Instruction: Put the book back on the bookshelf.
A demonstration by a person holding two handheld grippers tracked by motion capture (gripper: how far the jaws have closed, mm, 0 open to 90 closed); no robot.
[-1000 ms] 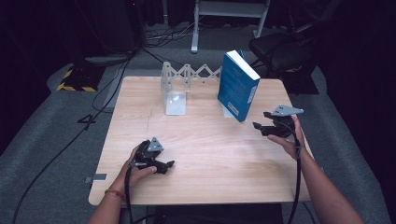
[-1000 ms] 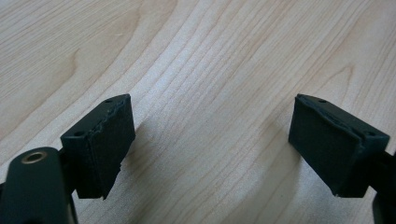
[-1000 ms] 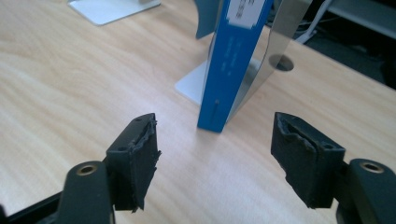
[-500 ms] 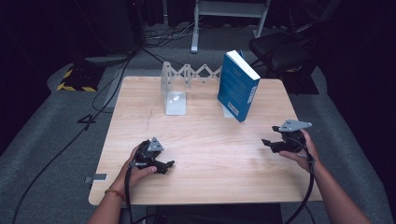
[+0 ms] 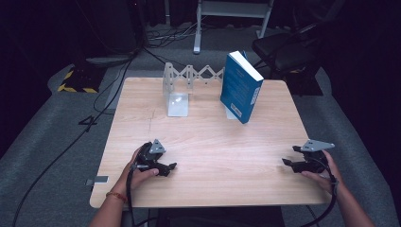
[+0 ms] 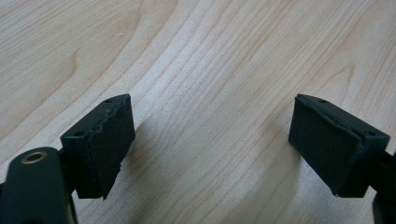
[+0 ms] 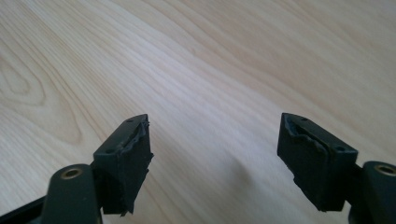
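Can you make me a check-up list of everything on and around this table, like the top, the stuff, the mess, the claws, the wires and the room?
Surface: light wooden table, bare between the two hands.
Job's things: blue book standing tilted at the far side; silver folding book rack beside it, to the left.
Clutter: nothing seen on the table.
Grippers: left claw low at the near left, jaws open, nothing between them; right claw low at the near right, jaws have just been opening, nothing between them.
Cables: a black cable trails from the left claw; more cables on the floor.
Surroundings: grey floor, black chair, yellow-black striped block.
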